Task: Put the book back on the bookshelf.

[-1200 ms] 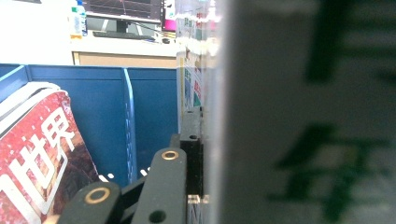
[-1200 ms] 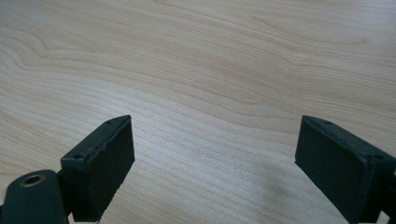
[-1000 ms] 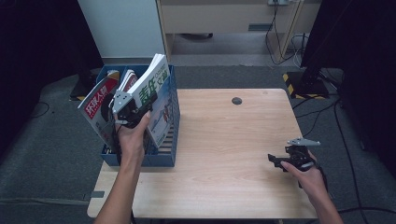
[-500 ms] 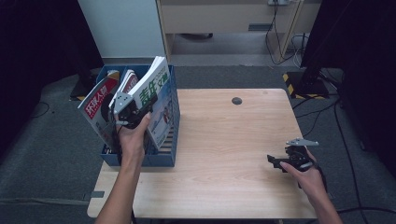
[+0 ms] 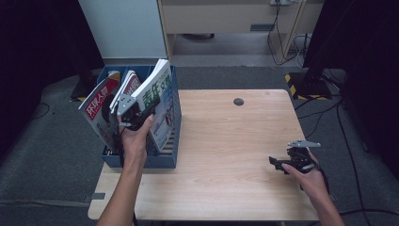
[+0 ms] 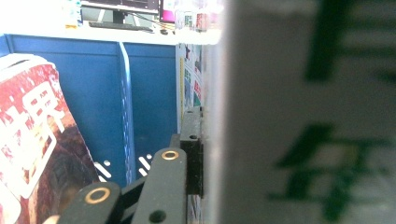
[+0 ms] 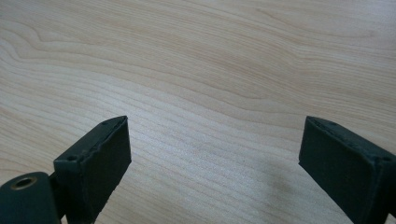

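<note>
High view: left gripper [image 5: 134,112] is raised over the blue file box [image 5: 141,160], which sits at the desk's [image 5: 226,141] left edge, overhanging its front-left part. Its jaws are clamped on the green-lettered magazine [image 5: 160,101], which stands tilted in the box's right-hand compartment, upper edge well above the box rim. A red-covered magazine [image 5: 96,106] leans in the left-hand compartment; another magazine [image 5: 128,84] stands between the two. Right gripper [image 5: 282,165] rests low near the desk's front-right corner, well apart from the box, jaws pointing toward the left edge. A small dark disc [image 5: 238,101] lies near the far edge.

Left gripper view: one black jaw presses flat against the magazine's white cover [image 6: 308,116], green characters blurred at close range. Blue divider wall [image 6: 126,107] beyond; red-covered magazine at the left. The second jaw is hidden behind the cover.

Right gripper view: jaws spread wide, nothing between them, bare wood grain of the desk underneath.
</note>
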`<state>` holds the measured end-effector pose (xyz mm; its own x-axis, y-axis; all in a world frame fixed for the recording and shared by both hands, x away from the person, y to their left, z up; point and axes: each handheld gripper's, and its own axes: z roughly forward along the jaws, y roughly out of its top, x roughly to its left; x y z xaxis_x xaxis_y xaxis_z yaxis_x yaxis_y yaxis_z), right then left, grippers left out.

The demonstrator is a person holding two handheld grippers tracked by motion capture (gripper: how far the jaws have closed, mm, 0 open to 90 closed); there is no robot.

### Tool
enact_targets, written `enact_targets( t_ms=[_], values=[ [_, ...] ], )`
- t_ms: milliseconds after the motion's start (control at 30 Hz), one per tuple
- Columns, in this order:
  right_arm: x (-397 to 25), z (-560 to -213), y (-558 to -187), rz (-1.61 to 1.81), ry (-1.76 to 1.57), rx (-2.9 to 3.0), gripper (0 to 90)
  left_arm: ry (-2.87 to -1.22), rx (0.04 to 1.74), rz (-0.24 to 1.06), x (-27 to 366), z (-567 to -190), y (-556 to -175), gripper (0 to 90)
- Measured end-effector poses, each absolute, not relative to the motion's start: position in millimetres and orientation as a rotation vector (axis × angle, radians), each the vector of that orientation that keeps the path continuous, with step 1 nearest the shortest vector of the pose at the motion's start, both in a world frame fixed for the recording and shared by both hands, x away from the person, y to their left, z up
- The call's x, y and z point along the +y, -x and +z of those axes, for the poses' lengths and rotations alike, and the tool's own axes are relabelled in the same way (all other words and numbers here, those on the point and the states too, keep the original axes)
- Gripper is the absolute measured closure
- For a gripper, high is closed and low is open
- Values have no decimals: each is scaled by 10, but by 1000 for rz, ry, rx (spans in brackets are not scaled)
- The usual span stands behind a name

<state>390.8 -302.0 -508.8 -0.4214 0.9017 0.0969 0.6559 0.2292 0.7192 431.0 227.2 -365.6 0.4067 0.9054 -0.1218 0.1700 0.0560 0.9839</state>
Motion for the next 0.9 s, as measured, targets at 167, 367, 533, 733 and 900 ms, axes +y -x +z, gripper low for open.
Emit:
enact_targets(
  t_ms=[167,367,533,733,900],
  values=[
    [-3024,-5090,-3909,1006,-1449,2167,95,-1419,1039,751,2265,-3701,-4318,736],
    [-3020,-5096,-3910,1002,-1444,2172,95,-1416,1044,749,2262,-3748,-4343,736],
    [-3004,-5097,-3906,1002,-1453,2173,95,-1423,1044,759,2264,-3782,-4356,736],
    [-2993,-5113,-3905,991,-1453,2179,96,-1418,1057,751,2274,-3843,-4379,736],
    [-2993,-5113,-3906,991,-1453,2179,97,-1425,1049,757,2262,-3884,-4396,736]
  ],
)
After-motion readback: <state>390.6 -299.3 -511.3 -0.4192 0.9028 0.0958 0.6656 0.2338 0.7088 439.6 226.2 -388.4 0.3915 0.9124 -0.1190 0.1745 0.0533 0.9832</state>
